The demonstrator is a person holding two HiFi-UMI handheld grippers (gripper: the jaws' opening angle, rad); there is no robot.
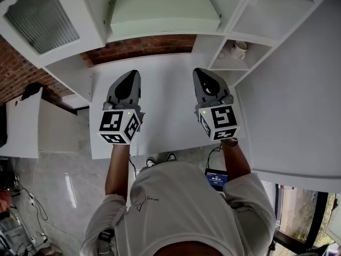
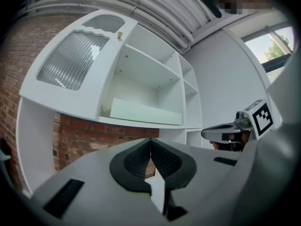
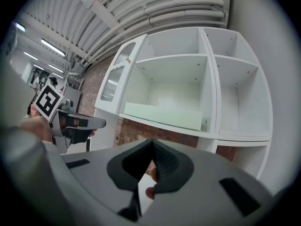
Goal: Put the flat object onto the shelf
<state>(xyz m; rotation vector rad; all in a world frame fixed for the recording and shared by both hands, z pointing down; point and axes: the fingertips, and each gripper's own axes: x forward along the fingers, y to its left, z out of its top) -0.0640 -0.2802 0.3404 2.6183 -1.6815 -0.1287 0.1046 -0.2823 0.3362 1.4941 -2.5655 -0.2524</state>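
Note:
The flat object, a pale green board (image 1: 160, 9), lies on the wide lower shelf (image 1: 160, 35) of the white cabinet, reaching almost from wall to wall. It also shows as the pale board (image 2: 146, 112) in the left gripper view and the board (image 3: 162, 116) in the right gripper view. My left gripper (image 1: 129, 74) hovers over the white tabletop (image 1: 165, 116), shut and empty, well short of the shelf. My right gripper (image 1: 201, 72) hangs beside it at the same height, also shut with nothing held. Each one's pads meet at the tip: left gripper (image 2: 149, 142), right gripper (image 3: 151, 142).
A white mug (image 1: 241, 48) stands in a small compartment at the right. A ribbed-glass cabinet door (image 1: 40, 17) is at the upper left. A brick wall (image 1: 144, 46) backs the gap under the shelf. Upper shelf compartments (image 3: 176, 74) hold nothing.

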